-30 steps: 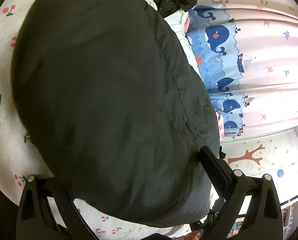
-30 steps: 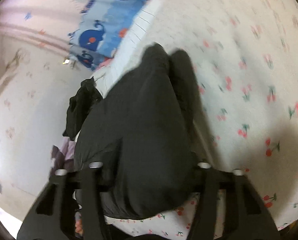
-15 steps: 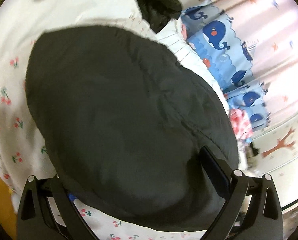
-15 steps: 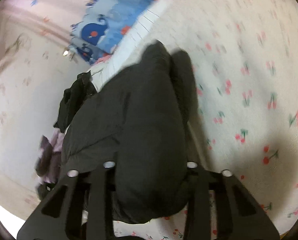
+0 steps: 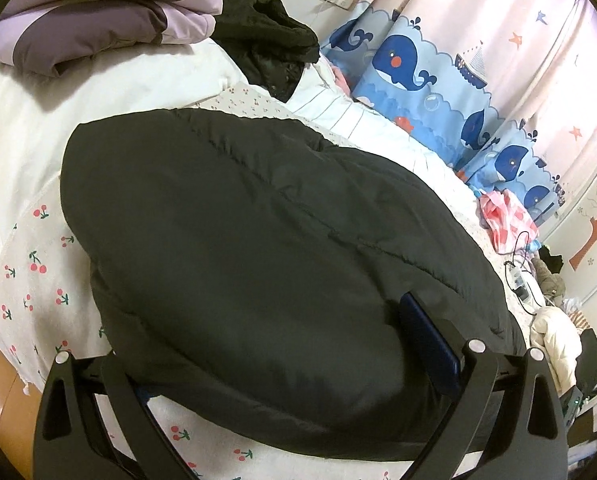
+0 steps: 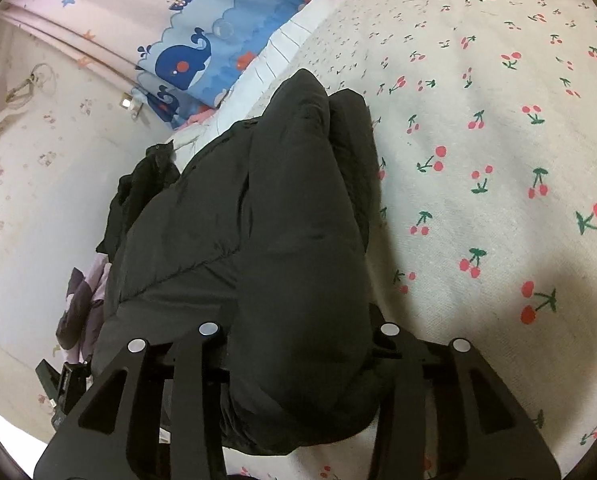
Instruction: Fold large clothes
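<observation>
Presently, the left gripper (image 5: 282, 344) and right gripper (image 6: 298, 344) each have fingers clenched on the black padded jacket (image 5: 258, 248) over the cherry-print bed sheet (image 6: 478, 140).

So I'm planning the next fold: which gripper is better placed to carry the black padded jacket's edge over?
Probably the left gripper: its fingers straddle the wide end of the black padded jacket, whose broad panel faces it. The right gripper holds only a narrow bunched part.

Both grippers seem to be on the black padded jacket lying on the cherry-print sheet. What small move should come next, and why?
Probably lower the black jacket flat onto the cherry-print sheet and release: its bulk fills the left gripper and right gripper.
</observation>
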`<state>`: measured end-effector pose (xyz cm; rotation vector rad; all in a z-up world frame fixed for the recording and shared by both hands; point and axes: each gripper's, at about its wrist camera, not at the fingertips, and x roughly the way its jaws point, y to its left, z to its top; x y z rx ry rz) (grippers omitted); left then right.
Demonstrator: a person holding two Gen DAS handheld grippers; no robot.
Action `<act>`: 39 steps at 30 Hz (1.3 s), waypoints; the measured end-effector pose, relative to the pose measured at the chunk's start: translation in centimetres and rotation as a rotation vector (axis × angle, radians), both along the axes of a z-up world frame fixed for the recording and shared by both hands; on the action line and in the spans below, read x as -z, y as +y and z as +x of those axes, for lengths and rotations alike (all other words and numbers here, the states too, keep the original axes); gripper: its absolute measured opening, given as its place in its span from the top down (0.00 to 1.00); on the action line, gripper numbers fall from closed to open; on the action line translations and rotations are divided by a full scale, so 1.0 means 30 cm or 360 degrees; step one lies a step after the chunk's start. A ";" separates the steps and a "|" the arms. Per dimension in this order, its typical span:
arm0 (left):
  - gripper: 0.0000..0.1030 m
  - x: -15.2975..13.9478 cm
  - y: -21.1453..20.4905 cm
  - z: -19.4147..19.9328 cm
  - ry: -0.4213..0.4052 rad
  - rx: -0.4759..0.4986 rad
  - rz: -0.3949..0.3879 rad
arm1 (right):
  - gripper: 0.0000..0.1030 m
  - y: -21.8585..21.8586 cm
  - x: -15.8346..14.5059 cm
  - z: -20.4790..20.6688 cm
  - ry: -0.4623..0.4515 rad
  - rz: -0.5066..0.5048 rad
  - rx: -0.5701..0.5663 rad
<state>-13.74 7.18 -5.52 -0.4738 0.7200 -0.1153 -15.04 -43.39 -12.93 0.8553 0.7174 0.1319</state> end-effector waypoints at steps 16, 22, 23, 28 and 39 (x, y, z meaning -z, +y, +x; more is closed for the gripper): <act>0.07 -0.017 -0.032 -0.022 -0.0052 -0.0009 0.0091 | 0.62 -0.003 0.023 -0.020 -0.0053 0.0008 -0.0005; 0.07 -0.020 -0.033 -0.021 -0.0057 -0.0009 0.0101 | 0.60 0.007 0.019 -0.025 -0.0070 -0.0007 -0.0004; 0.07 -0.021 -0.033 -0.022 -0.0059 -0.0008 0.0103 | 0.60 0.009 0.019 -0.026 -0.0072 -0.0009 -0.0004; 0.07 -0.019 -0.034 -0.021 -0.0055 -0.0009 0.0098 | 0.58 0.016 0.016 -0.025 -0.0080 -0.0013 -0.0003; 0.07 -0.024 -0.034 -0.021 -0.0060 -0.0012 0.0112 | 0.55 0.027 0.015 -0.024 -0.0107 -0.0019 -0.0008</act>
